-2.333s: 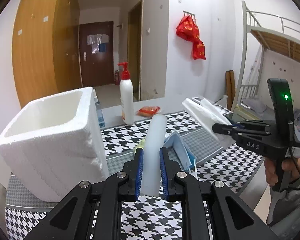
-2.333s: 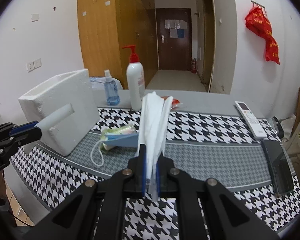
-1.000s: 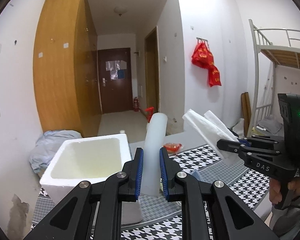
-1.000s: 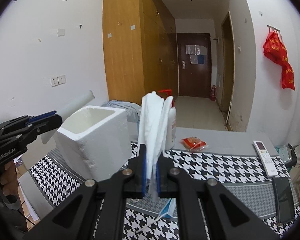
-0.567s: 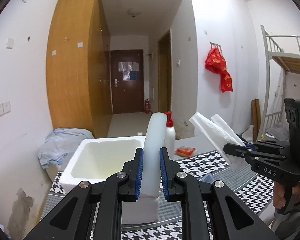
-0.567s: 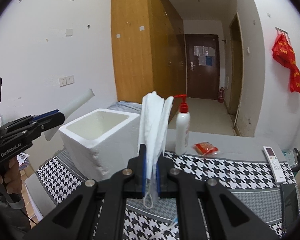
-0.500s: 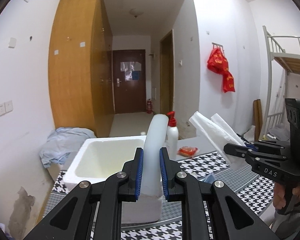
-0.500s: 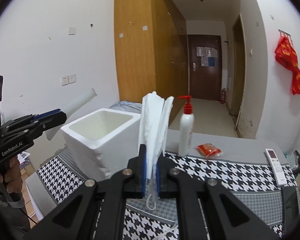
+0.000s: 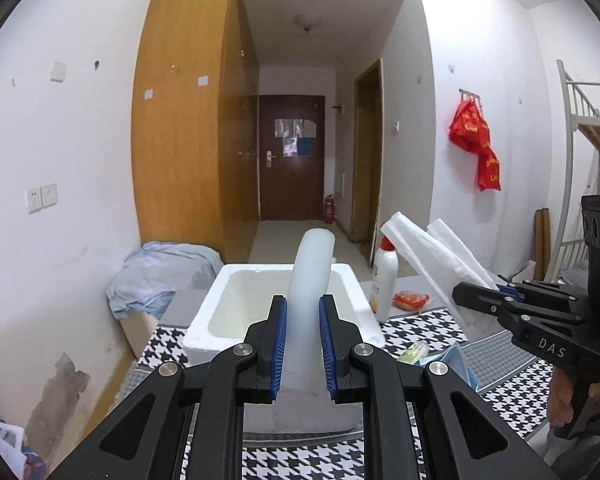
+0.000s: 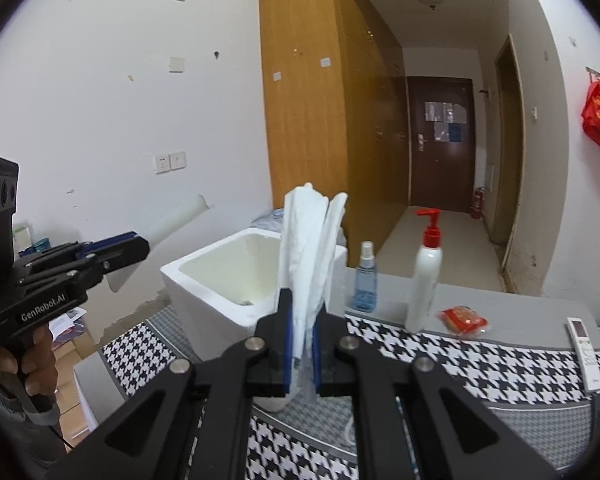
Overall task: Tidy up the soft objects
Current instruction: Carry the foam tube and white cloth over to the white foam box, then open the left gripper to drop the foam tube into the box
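My left wrist camera is looking along its fingers, close over the foam box (image 9: 284, 280), toward the far door (image 9: 292, 164). My right one is facing likewise, sharing the box (image 10: 220, 276) lower centre.

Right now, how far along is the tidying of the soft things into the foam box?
Nothing soft shows in the foam box yet. In hand: the left gripper is shut on a white foam strip, the right gripper on folded white tissue. Left on the table: a blue mask.
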### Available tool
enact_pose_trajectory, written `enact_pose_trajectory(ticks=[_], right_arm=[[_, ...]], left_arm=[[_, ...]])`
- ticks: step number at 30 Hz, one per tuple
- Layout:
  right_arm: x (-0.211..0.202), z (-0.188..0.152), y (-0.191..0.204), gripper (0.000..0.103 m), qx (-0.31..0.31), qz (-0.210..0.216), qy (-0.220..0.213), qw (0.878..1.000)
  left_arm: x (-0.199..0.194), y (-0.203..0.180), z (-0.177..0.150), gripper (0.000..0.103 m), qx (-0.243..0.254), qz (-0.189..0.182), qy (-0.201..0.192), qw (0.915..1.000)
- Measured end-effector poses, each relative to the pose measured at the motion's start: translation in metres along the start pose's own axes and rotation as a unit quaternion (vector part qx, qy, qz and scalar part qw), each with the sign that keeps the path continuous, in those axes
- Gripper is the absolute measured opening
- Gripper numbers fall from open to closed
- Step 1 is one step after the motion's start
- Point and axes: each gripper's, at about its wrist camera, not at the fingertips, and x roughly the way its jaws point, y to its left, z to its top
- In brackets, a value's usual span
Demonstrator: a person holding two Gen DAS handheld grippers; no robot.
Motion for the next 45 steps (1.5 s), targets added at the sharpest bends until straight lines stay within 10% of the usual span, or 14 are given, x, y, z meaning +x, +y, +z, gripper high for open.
enact_pose_trajectory(ticks=[31,34,36,41,45], right_arm=[[0.037,0.008,-0.004,0.011,0.001,-0.044,0.026,0.999],[0.038,0.008,-0.004,0.011,0.002,-0.047,0.027,0.999],[0.038,0.008,-0.003,0.011,0.001,-0.048,0.027,0.998],[0.037,0.009,-0.002,0.011,-0.001,-0.051,0.029,0.998],[0.037,0.011,0.0,0.011,-0.001,-0.052,0.029,0.998]], left_arm=[[0.085,0.021,0.022,0.022,0.003,-0.016,0.057,0.9982],[0.088,0.025,0.022,0.034,-0.008,-0.019,0.058,0.9981],[0.088,0.027,0.023,0.067,-0.01,-0.012,0.057,0.9983],[0.079,0.033,0.023,0.097,-0.027,0.003,0.039,0.9989],[0.072,0.033,0.021,0.102,-0.018,0.011,0.031,0.9993]])
